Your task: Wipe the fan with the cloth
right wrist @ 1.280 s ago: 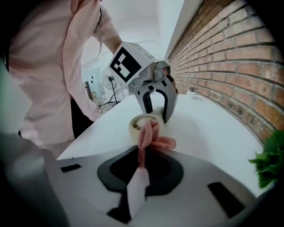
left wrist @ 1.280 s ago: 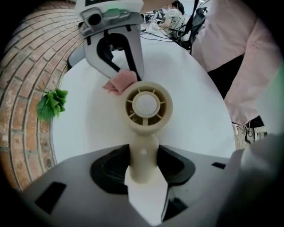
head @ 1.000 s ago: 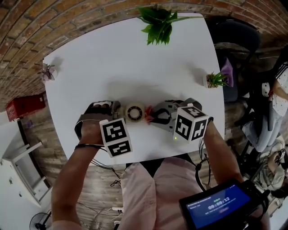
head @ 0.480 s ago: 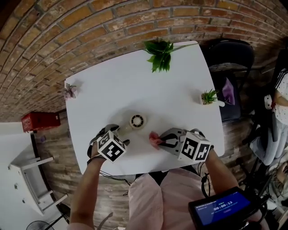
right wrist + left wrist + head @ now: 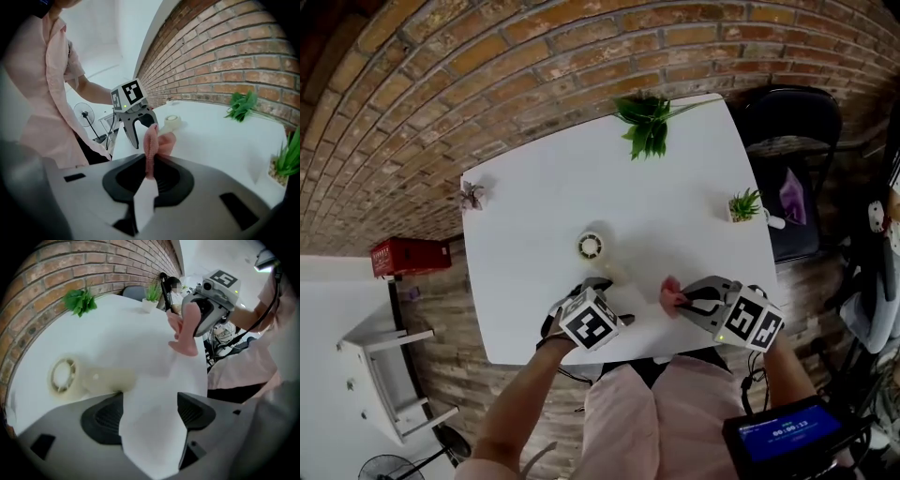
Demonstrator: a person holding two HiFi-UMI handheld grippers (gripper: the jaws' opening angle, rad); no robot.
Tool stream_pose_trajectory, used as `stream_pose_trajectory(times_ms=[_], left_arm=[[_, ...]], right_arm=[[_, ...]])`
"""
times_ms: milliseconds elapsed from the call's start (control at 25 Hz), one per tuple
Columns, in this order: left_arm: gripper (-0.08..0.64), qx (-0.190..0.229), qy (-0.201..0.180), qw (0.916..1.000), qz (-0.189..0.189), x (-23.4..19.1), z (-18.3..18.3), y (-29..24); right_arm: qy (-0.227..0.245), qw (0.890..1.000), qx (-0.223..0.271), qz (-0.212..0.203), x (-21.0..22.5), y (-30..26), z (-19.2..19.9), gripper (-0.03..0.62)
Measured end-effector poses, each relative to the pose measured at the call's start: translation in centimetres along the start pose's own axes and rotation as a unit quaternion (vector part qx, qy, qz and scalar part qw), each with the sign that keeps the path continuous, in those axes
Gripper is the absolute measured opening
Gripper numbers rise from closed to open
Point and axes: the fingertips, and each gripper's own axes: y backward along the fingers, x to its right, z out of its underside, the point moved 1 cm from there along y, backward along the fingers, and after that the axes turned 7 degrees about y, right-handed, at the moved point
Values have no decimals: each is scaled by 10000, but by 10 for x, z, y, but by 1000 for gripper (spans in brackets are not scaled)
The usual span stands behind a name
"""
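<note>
A small cream fan [image 5: 591,247] lies on its side on the white table [image 5: 544,197], apart from both grippers. In the left gripper view the fan [image 5: 65,375] rests just beyond the left jaw. My left gripper [image 5: 598,284] hovers near the table's front edge, its jaws having just been opening, with only bare table between them [image 5: 150,411]. My right gripper [image 5: 684,298] is shut on a pink cloth [image 5: 671,292] to the right of the fan. The cloth [image 5: 151,140] sticks up from the closed jaws, and the left gripper [image 5: 133,112] and the fan [image 5: 173,121] show behind it.
A leafy plant [image 5: 647,122] stands at the table's far edge, a small potted plant [image 5: 742,204] at the right edge, a tiny flower pot [image 5: 472,195] at the left. A dark chair [image 5: 787,187] is right of the table, a red box [image 5: 408,256] on the floor left.
The left gripper opened, let go of the fan and drew back toward the front edge. The right gripper carried the cloth away to the right. The fan now lies alone.
</note>
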Motion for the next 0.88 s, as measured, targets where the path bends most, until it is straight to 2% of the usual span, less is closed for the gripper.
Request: stream_pose_trajectory(times_ms=[200, 400, 560, 680, 760, 880], left_arm=[[375, 286, -143, 9995, -80, -3, -44, -14], [379, 588, -263, 9977, -202, -4, -61, -1], [379, 842, -469, 9936, -595, -15, -59, 42], [379, 1051, -591, 9873, -1039, -47, -57, 81], [379, 966, -800, 9842, -1246, -70, -52, 95], [396, 472, -1411, 9803, -1297, -94, -46, 88]], right_arm=[[-115, 9998, 36, 179, 3, 11, 7, 44], [-132, 9995, 143, 265, 9, 11, 3, 44], [-69, 9995, 233, 223, 13, 3, -11, 46], [-109, 9993, 321, 180, 13, -6, -23, 46], [-169, 9991, 362, 145, 13, -15, -30, 46], [-228, 9993, 292, 98, 10, -34, -37, 46]])
